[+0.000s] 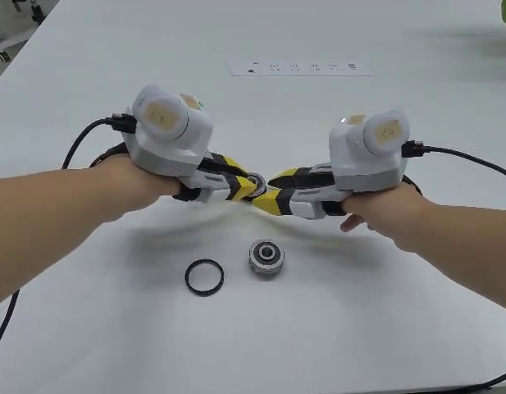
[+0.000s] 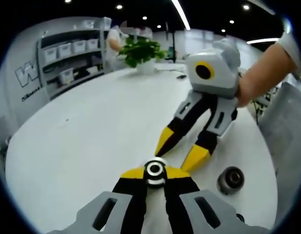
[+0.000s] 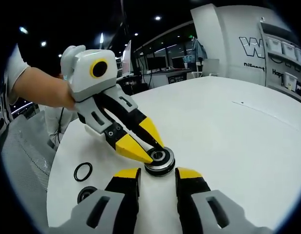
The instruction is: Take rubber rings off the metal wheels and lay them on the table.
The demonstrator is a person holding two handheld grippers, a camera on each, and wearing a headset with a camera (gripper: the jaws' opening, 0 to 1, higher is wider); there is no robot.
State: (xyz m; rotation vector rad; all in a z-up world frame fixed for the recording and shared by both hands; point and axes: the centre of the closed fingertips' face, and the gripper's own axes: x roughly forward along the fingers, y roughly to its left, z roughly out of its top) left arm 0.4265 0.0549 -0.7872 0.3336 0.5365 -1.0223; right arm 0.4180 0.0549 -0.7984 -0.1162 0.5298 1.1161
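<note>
My left gripper (image 1: 254, 185) is shut on a small metal wheel (image 1: 257, 180), held a little above the white table (image 1: 384, 328). In the left gripper view the wheel (image 2: 154, 170) sits pinched between the yellow tips. In the right gripper view a dark band runs round the wheel (image 3: 160, 161). My right gripper (image 1: 269, 198) faces it tip to tip, open, its jaws just short of the wheel on either side. Below them on the table lie a loose black rubber ring (image 1: 204, 277) and a second metal wheel (image 1: 266, 255).
A white power strip (image 1: 300, 67) lies at the far side of the table. Black cables (image 1: 80, 144) trail from both grippers across the surface. A potted plant (image 2: 140, 51) stands at the table's far end in the left gripper view.
</note>
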